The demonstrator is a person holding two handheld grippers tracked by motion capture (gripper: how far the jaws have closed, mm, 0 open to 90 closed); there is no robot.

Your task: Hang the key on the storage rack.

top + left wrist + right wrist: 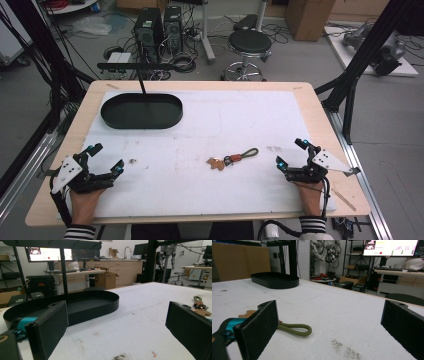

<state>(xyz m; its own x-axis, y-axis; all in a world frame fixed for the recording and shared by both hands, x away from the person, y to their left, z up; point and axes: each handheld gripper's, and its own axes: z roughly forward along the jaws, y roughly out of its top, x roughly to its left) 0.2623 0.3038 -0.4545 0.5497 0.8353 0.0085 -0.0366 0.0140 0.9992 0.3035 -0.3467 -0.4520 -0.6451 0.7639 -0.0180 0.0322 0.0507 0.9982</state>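
Note:
A keychain (233,159) lies on the white mat near the table's middle: a brown tag, dark rings and an olive cord loop (295,329). Its tag end also appears at the right edge of the left gripper view (200,307). My left gripper (106,159) rests low at the front left, jaws wide apart with nothing between them. At the front right my right gripper (290,153) stands open too, empty, a short way right of the keychain. A black oval tray (141,111) with an upright black post sits at the back left.
The white mat (200,125) covers most of the wooden table. Small dark specks (133,161) lie on the mat near the left gripper. A black stool (249,45), computer towers and cables stand on the floor beyond the far edge.

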